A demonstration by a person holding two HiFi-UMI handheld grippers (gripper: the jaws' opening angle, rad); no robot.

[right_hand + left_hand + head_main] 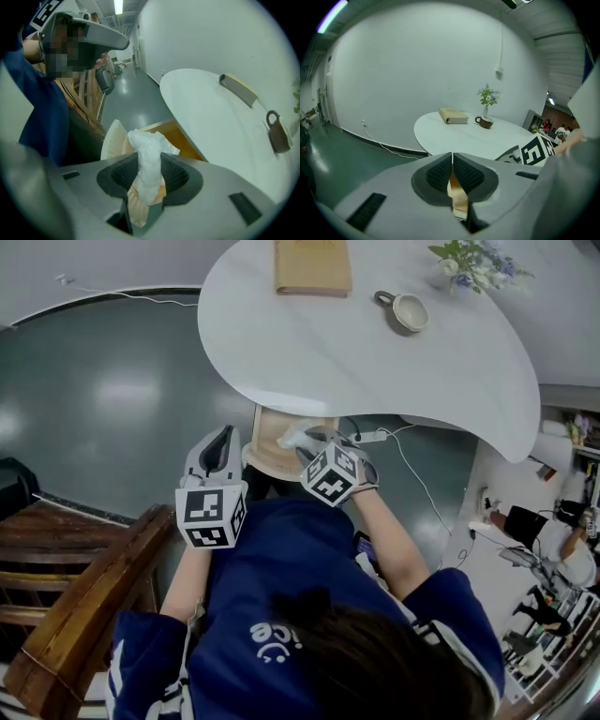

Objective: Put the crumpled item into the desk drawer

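Wad of crumpled white tissue or thin plastic [143,143] is pinched in the right claw [150,174], pads squeezing its middle so both ends poke out. That claw is tipped steeply down with the open wooden drawer [183,136] right below its tips, so I'd guess it's lined up for the drop and just needs to let go. Something white and ribbed, maybe a paper plate [110,143], sits under the tips too; can't tell if it's inside the drawer. Left claw [452,161] is closed on nothing, parked beside the right one, probably just keeping clear.

Past the claws: rounded white desk [375,371] with a tan book [313,266], a mug [408,311] and a small vase of flowers [473,263]. Glossy green floor [112,399], white wall [417,70], wooden chair [75,596] out past the left claw's outer side.
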